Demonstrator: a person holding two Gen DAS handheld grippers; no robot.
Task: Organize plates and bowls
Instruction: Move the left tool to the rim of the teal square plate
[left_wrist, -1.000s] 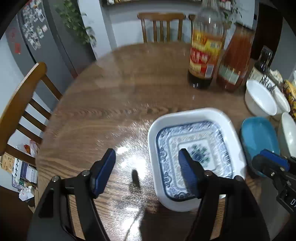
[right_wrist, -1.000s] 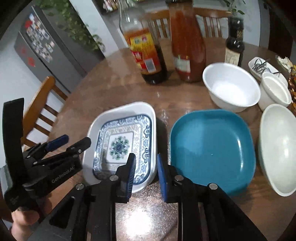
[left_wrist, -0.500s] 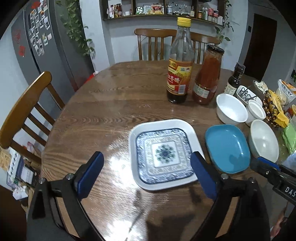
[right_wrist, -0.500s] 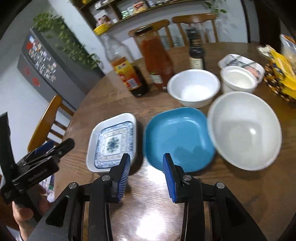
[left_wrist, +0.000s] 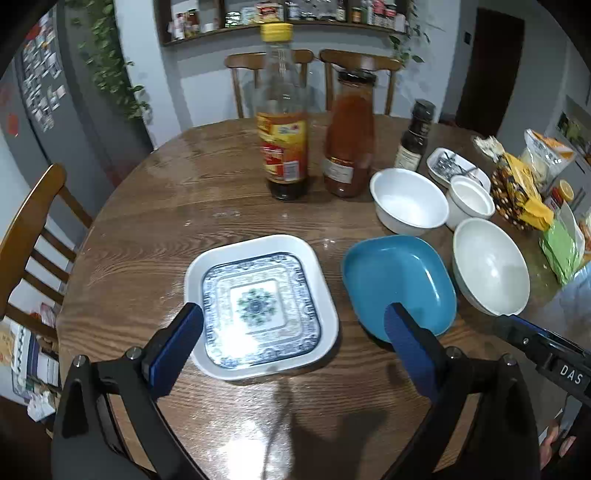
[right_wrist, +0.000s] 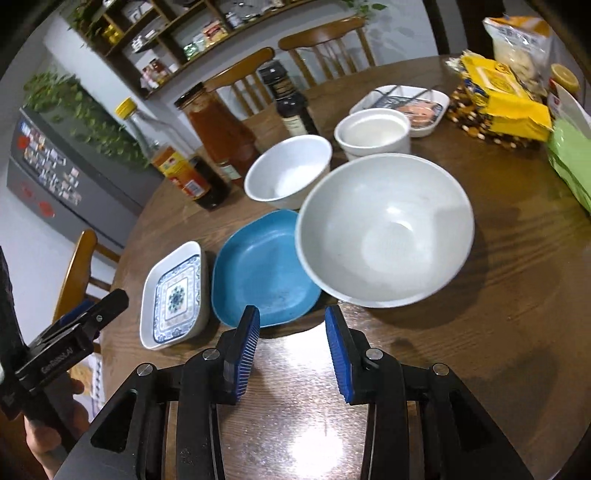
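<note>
My left gripper (left_wrist: 293, 332) hovers over the near edge of a white square plate with a blue pattern (left_wrist: 258, 306). Its jaws are opening wide and nothing is pressed between them. To the right of that plate lie a blue square plate (left_wrist: 397, 280), a large white bowl (left_wrist: 489, 266), a medium white bowl (left_wrist: 408, 201) and a small white cup bowl (left_wrist: 469, 197). My right gripper (right_wrist: 291, 325) is open and holds nothing, just short of the near rims of the blue plate (right_wrist: 262, 269) and the large bowl (right_wrist: 384, 229).
On the round wooden table (left_wrist: 207, 206), a vinegar bottle (left_wrist: 282, 147), a red sauce jar (left_wrist: 349, 144) and a small dark bottle (left_wrist: 413, 140) stand behind the dishes. Snack bags (right_wrist: 498, 99) lie at the right. A small dish with clips (right_wrist: 402, 103) sits far back. Chairs surround the table.
Both grippers have drawn back from the plates. The left jaws spread much wider, off the patterned plate. The right view swung right towards the large bowl and its jaws parted a little.
</note>
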